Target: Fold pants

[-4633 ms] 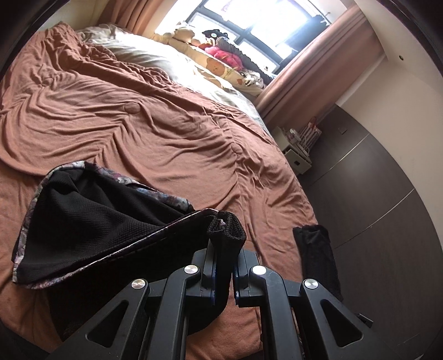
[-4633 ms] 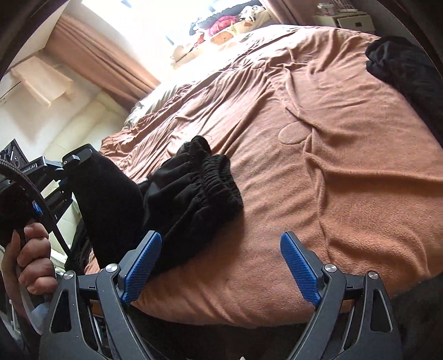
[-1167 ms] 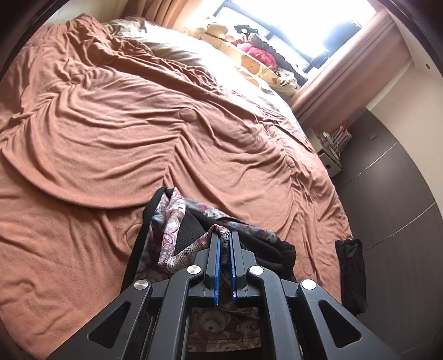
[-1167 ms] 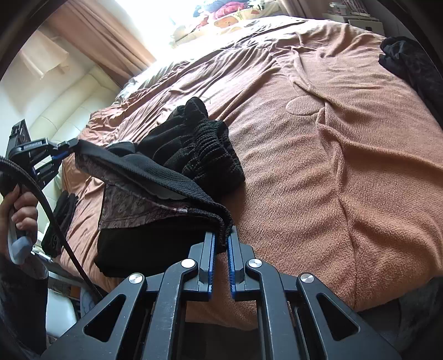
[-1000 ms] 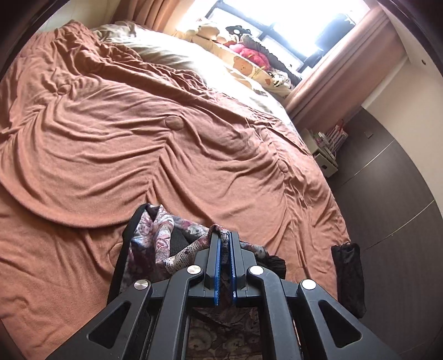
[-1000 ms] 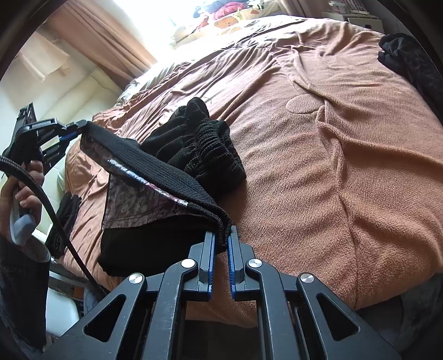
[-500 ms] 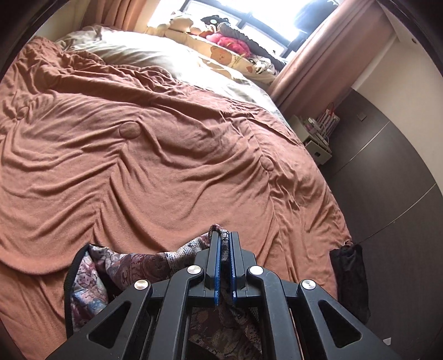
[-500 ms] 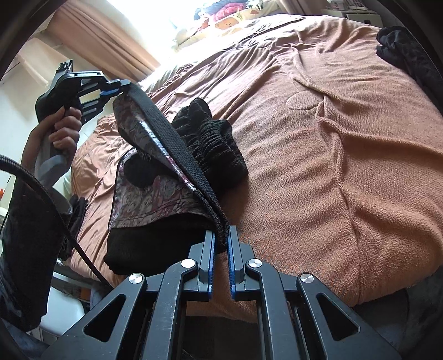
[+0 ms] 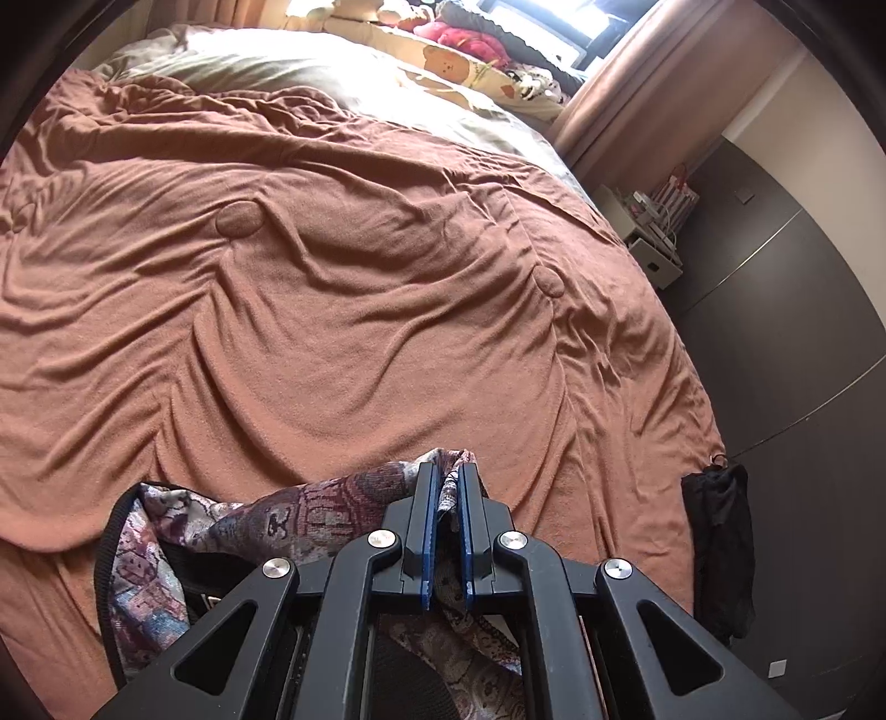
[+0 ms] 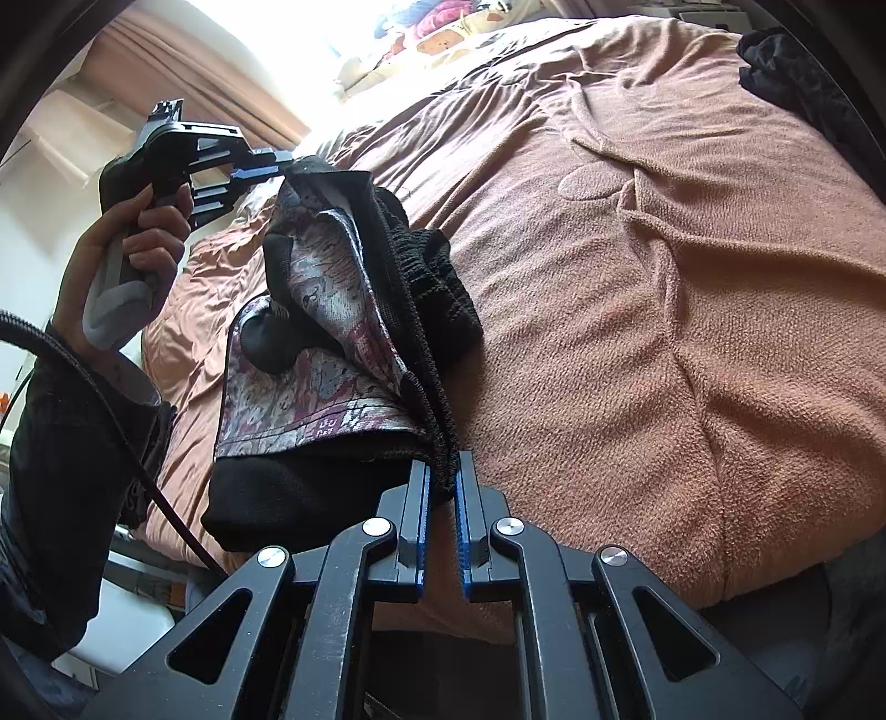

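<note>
The pants (image 10: 332,354) are black with a patterned purple-grey lining and lie bunched at the near left edge of the brown bed. My left gripper (image 9: 447,471) is shut on a patterned edge of the pants (image 9: 310,509) and holds it raised; it also shows in the right wrist view (image 10: 282,163), high above the heap. My right gripper (image 10: 441,459) is shut on the black waistband edge near the bed's front edge. The band stretches taut between both grippers.
The brown blanket (image 9: 343,288) covers the bed, with pillows and soft toys (image 9: 459,39) at the far end by the window. A second black garment (image 9: 720,554) hangs at the bed's right edge (image 10: 786,61). A dark wardrobe (image 9: 786,310) stands on the right.
My left gripper has lifted its end of the pants up and over towards the right, so the lining now faces up. My right gripper has stayed in place, still shut.
</note>
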Available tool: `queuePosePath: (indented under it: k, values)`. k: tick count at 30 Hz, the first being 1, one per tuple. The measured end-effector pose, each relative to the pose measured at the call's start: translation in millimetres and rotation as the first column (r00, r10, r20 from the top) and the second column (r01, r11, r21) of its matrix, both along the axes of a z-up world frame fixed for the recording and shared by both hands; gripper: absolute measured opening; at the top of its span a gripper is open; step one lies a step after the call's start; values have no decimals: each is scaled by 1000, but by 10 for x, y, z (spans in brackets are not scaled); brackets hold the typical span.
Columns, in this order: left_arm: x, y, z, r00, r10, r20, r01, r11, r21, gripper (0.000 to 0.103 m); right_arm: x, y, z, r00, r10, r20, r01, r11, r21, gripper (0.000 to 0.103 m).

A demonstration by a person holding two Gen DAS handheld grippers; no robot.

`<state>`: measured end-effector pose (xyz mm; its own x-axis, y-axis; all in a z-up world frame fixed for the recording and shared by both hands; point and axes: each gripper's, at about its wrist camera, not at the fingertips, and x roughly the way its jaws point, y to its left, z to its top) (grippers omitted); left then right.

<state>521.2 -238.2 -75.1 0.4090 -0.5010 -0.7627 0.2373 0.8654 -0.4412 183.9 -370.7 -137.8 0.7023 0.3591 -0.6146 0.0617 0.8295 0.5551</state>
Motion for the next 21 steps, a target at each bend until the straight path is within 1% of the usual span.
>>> queuePosePath:
  k: [3, 6, 7, 8, 10, 15, 21]
  values:
    - [-24, 160, -2, 1000, 20, -11, -20, 1000, 4, 8, -23, 11, 16, 1000, 3, 3, -3, 1000, -9, 5]
    - [-67, 327, 42, 999, 52, -9, -52, 999, 1, 14, -55, 20, 26, 1000, 1, 4, -1, 1000, -13, 5]
    - [-85, 380, 60, 998, 59, -6, -59, 998, 1, 24, -69, 24, 30, 1000, 1, 5, -1, 1000, -15, 5]
    - [-106, 430, 76, 998, 67, -2, -67, 998, 2, 37, -79, 26, 30, 1000, -1, 4, 1, 1000, -15, 5]
    - [-167, 526, 108, 997, 79, 13, -79, 997, 4, 45, -97, 30, 27, 1000, -3, 1, 3, 1000, -11, 5]
    - [-346, 808, 51, 995, 97, 1, -97, 995, 23, 46, -146, 51, 75, 1000, -2, 12, 2, 1000, -20, 5]
    - [-567, 1228, -181, 989, 143, -40, -141, 988, 56, 46, -222, 76, 101, 1000, 4, 11, -4, 1000, -27, 5]
